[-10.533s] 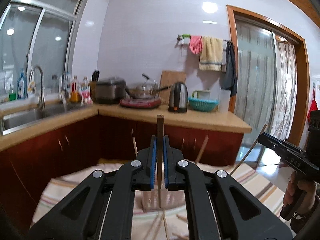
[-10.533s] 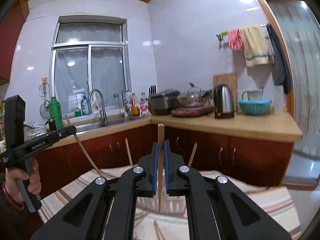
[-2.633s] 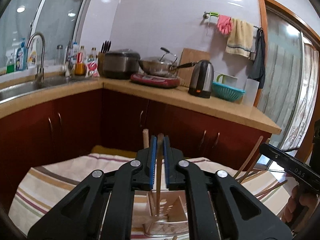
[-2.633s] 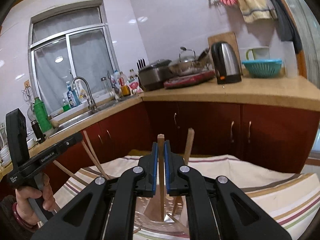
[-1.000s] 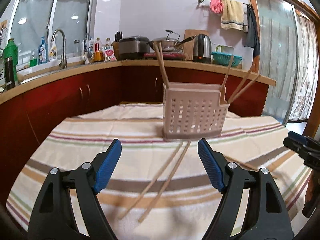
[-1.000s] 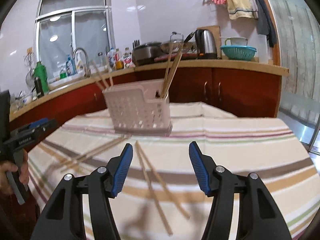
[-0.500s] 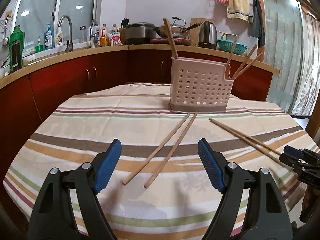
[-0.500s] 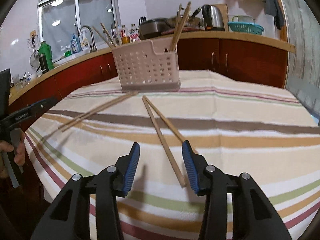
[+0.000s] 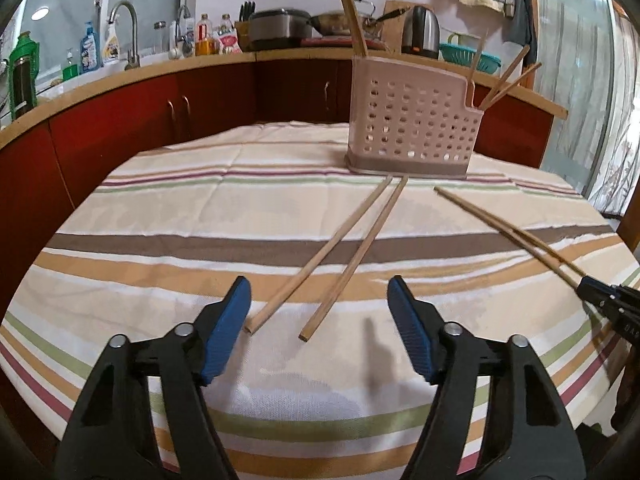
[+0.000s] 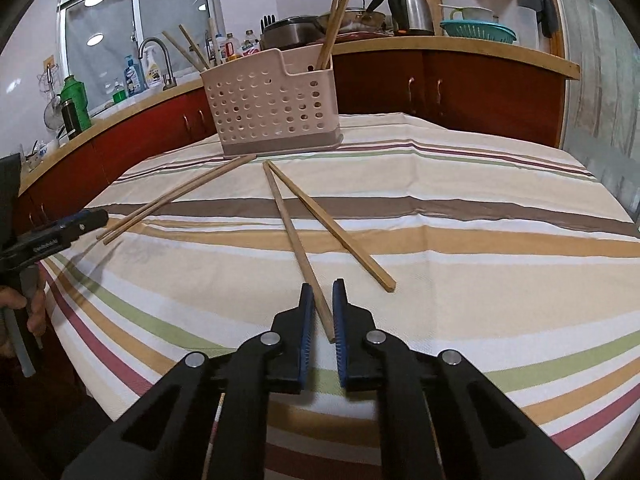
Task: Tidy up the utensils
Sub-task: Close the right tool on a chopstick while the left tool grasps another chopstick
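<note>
A pink perforated utensil holder (image 9: 414, 124) (image 10: 276, 108) stands on the striped tablecloth with several wooden chopsticks upright in it. Two chopsticks (image 9: 340, 256) lie in front of my left gripper (image 9: 320, 304), which is wide open; their near ends lie between its fingers. Two more chopsticks (image 10: 320, 216) lie before my right gripper (image 10: 320, 304). Its jaws are nearly closed around the near end of the left chopstick (image 10: 298, 244), with a small gap on each side. The right gripper also shows at the right edge of the left wrist view (image 9: 600, 300).
The round table with the striped cloth (image 9: 200, 216) drops off near both grippers. Red cabinets and a wooden counter (image 10: 460, 50) with a kettle, pots and a sink stand behind. A glass door (image 9: 576, 60) is at the right.
Both grippers let go of chopsticks in the holder, pulled back and came down low over the table. In the last half second the right jaws narrowed around a lying chopstick's end.
</note>
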`<action>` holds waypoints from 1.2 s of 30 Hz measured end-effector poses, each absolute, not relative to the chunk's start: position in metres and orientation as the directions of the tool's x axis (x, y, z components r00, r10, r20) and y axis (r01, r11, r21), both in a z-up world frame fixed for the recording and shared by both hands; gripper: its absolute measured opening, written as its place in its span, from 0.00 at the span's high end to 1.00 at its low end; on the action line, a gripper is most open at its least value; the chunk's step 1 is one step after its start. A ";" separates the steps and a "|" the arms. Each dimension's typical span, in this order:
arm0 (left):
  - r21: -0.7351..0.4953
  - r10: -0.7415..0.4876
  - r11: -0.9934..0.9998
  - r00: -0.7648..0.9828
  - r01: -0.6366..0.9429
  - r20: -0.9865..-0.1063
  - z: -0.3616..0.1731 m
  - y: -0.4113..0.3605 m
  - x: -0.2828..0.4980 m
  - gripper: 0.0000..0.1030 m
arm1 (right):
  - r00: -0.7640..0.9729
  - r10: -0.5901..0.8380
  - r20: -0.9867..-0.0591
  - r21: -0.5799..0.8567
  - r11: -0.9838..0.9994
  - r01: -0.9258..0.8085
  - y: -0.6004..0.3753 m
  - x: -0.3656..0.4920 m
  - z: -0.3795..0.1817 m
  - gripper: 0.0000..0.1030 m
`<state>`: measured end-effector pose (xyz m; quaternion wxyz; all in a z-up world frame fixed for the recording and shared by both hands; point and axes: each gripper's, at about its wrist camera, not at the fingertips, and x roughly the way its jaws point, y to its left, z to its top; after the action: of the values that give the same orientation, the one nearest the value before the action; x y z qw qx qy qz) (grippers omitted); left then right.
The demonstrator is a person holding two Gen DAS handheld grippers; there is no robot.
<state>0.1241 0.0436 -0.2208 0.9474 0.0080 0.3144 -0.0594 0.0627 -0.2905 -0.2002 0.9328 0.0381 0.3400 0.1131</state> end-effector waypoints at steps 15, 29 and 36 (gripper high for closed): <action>-0.006 -0.146 0.980 0.696 0.200 -0.703 -0.238 0.032 0.145 0.63 | 0.743 0.254 -0.620 0.144 0.967 -0.210 -0.283 0.060 -0.202 0.91; 0.027 -0.166 0.970 0.741 0.241 -0.650 -0.229 0.018 0.126 0.92 | 0.750 0.265 -0.606 0.157 0.964 -0.214 -0.283 0.055 -0.196 0.92; 0.015 -0.168 0.978 0.823 0.209 -0.543 -0.188 0.026 0.101 0.99 | 0.801 0.277 -0.531 0.168 0.961 -0.221 -0.286 0.044 -0.162 0.94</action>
<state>0.1005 0.0263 -0.1879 0.9540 0.0368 0.2807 -0.0989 0.0443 -0.2856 -0.1625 0.9476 0.0488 0.2871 0.1312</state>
